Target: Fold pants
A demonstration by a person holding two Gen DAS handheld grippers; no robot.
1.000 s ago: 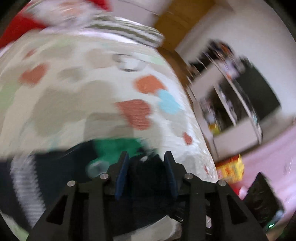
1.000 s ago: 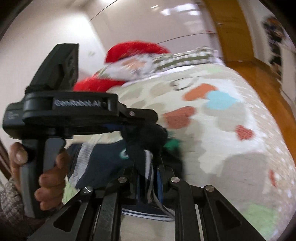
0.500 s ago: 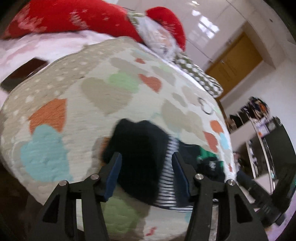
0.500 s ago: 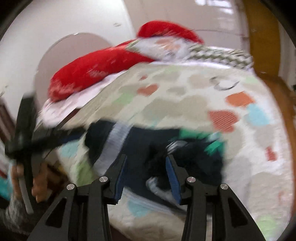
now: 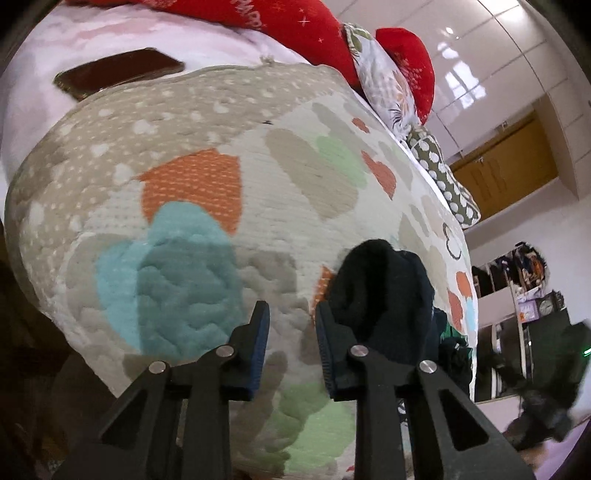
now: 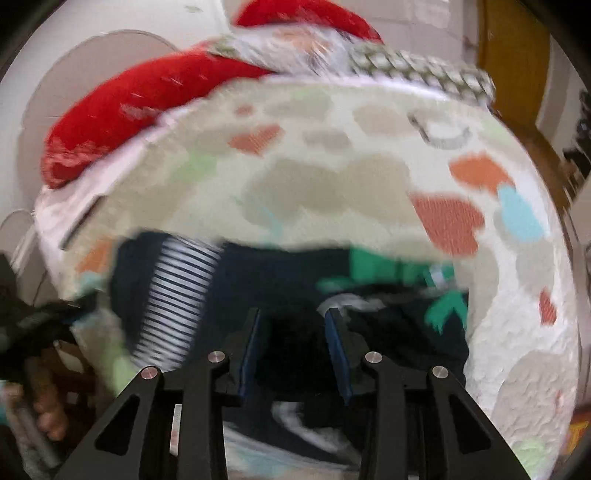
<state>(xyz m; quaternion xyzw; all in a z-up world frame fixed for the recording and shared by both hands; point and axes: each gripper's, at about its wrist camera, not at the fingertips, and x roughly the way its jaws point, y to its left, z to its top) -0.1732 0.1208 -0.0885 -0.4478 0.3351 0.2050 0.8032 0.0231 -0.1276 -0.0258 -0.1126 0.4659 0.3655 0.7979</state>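
Note:
The pants (image 6: 280, 273) are dark navy with a white-striped band (image 6: 177, 295) and green patches, and lie crumpled across the heart-patterned bedspread (image 6: 332, 177). My right gripper (image 6: 293, 325) hovers over their middle, its jaws apart and closing, with dark cloth between them; the blur hides any pressing. In the left wrist view one bunched dark end of the pants (image 5: 380, 295) rises just right of my left gripper (image 5: 291, 321). Its jaws are closing with only bedspread (image 5: 221, 177) between them. The right wrist view catches the left gripper (image 6: 48, 317) blurred at the left edge, held by a hand (image 6: 44, 406).
A dark phone (image 5: 118, 72) lies on the pink sheet at the far left. Red pillows (image 5: 295, 22) and a dotted cushion (image 5: 443, 173) line the head of the bed. Beyond the bed's right edge stand cluttered shelves (image 5: 517, 295) and a wooden door (image 5: 509, 155).
Both grippers let go of the dark cloth they held. The left one swung left to the pants' end, opened wide, then narrowed. The right one opened and shifted over the pants' middle.

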